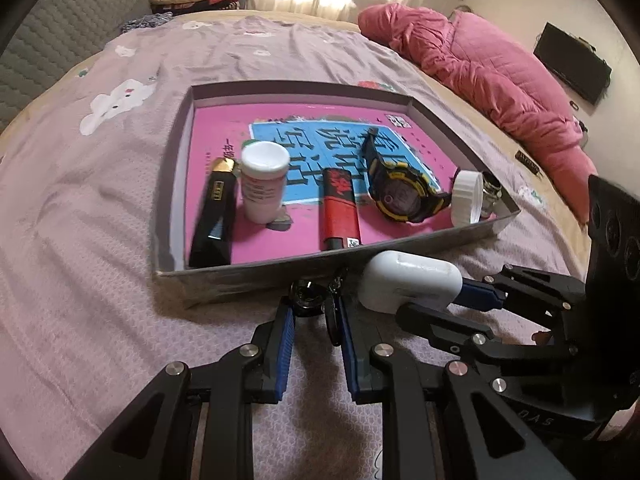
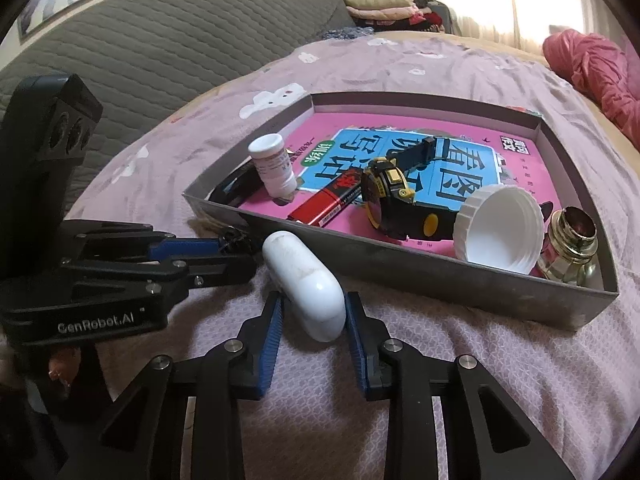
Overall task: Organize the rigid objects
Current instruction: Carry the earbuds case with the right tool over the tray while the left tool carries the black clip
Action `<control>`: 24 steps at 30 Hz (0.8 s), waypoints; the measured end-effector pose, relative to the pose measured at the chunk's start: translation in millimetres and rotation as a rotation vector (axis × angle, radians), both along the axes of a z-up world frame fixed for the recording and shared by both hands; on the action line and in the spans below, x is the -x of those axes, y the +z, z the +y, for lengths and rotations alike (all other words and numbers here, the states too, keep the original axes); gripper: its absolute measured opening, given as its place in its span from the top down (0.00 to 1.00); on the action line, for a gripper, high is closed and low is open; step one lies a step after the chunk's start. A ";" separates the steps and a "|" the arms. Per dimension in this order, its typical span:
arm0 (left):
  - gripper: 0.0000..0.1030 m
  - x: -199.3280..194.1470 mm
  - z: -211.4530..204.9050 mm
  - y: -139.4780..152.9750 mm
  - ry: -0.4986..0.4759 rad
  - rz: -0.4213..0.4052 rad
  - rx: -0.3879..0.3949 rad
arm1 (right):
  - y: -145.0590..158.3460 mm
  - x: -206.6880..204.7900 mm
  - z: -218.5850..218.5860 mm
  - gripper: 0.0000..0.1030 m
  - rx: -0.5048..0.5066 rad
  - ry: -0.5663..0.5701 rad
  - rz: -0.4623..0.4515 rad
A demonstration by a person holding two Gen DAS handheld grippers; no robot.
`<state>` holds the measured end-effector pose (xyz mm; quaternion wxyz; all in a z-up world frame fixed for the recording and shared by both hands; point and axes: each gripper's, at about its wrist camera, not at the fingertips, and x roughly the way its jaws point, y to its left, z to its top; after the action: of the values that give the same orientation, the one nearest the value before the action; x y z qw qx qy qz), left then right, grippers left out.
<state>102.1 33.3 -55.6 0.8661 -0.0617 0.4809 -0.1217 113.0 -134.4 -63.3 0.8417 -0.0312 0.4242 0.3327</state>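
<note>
A grey shallow box (image 1: 256,276) (image 2: 404,276) lined with a pink book lies on the bed. It holds a white pill bottle (image 1: 264,182), a red-and-black lighter (image 1: 340,212), a black-and-yellow watch (image 1: 396,192), a white lid (image 2: 500,228) and a brass-topped glass piece (image 2: 572,244). Just outside its near wall, my left gripper (image 1: 314,304) (image 2: 236,254) is shut on a small black round item with a metal ring (image 1: 307,298). Beside it, my right gripper (image 2: 314,300) (image 1: 434,300) is shut on a white oblong case (image 2: 308,284) that rests on the sheet.
A black-and-gold tube (image 1: 214,212) lies along the box's left wall. The bed has a mauve patterned sheet (image 1: 100,240), with a pink quilt (image 1: 500,76) bunched at the far right. A grey padded headboard (image 2: 160,40) and folded clothes (image 2: 380,8) stand behind.
</note>
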 end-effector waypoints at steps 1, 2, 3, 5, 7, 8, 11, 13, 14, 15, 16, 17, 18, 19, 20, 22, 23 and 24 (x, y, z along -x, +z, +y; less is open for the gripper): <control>0.79 0.8 1.8 1.4 0.005 -0.004 0.007 | 1.2 0.8 -0.1 0.70 -0.004 0.002 -0.002; 0.79 1.4 2.7 2.4 0.009 -0.007 0.013 | 2.4 1.3 -0.2 0.70 -0.008 0.005 -0.003; 0.79 1.8 3.8 3.3 0.010 -0.009 0.017 | 3.3 1.4 0.2 0.71 -0.012 0.009 -0.004; 0.79 1.9 5.0 3.4 0.014 -0.008 0.020 | 4.5 1.8 0.9 0.72 -0.020 0.018 -0.007; 0.79 1.6 5.4 3.2 0.016 -0.006 0.022 | 6.5 2.9 1.7 0.76 -0.036 0.030 -0.010; 0.79 1.8 5.4 3.2 0.016 -0.006 0.024 | 7.7 3.2 2.6 0.77 -0.041 0.037 -0.011; 0.79 1.4 6.8 1.8 0.021 0.000 0.029 | 9.4 3.7 6.1 0.78 -0.055 0.064 -0.008; 0.79 1.4 7.9 0.7 0.024 0.005 0.031 | 8.9 1.8 9.6 0.78 -0.063 0.078 -0.002; 0.79 1.6 8.3 0.7 0.027 0.005 0.032 | 8.4 0.8 11.6 0.78 -0.064 0.086 0.003; 0.79 1.6 8.7 0.8 0.028 0.006 0.033 | 8.0 -0.2 13.9 0.78 -0.060 0.087 -0.001; 0.79 1.5 8.7 0.8 0.028 0.007 0.033 | 8.1 -1.0 15.7 0.78 -0.059 0.088 -0.005; 0.79 1.5 8.9 0.9 0.029 0.006 0.031 | 7.9 -2.3 18.2 0.78 -0.059 0.090 -0.007; 0.79 1.6 9.1 1.0 0.030 0.006 0.030 | 7.2 -4.3 21.2 0.78 -0.056 0.091 -0.007; 0.79 1.8 9.3 1.0 0.031 0.007 0.031 | 6.2 -4.8 22.5 0.78 -0.054 0.091 -0.007; 0.79 2.2 9.6 1.2 0.033 0.006 0.030 | 4.9 -6.1 25.0 0.78 -0.054 0.094 -0.003; 0.79 2.4 10.5 1.6 0.033 0.006 0.030 | 2.2 -7.1 29.6 0.77 -0.045 0.100 0.000; 0.79 2.5 11.0 1.9 0.037 0.006 0.025 | 1.6 -6.8 30.9 0.77 -0.042 0.103 -0.003; 0.79 2.6 12.1 2.1 0.040 0.005 0.026 | 0.8 -7.3 32.0 0.77 -0.039 0.106 -0.003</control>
<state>99.5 45.3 -53.6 0.8663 -0.0831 0.4801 -0.1104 120.3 -102.4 -62.5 0.8239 -0.0378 0.4139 0.3852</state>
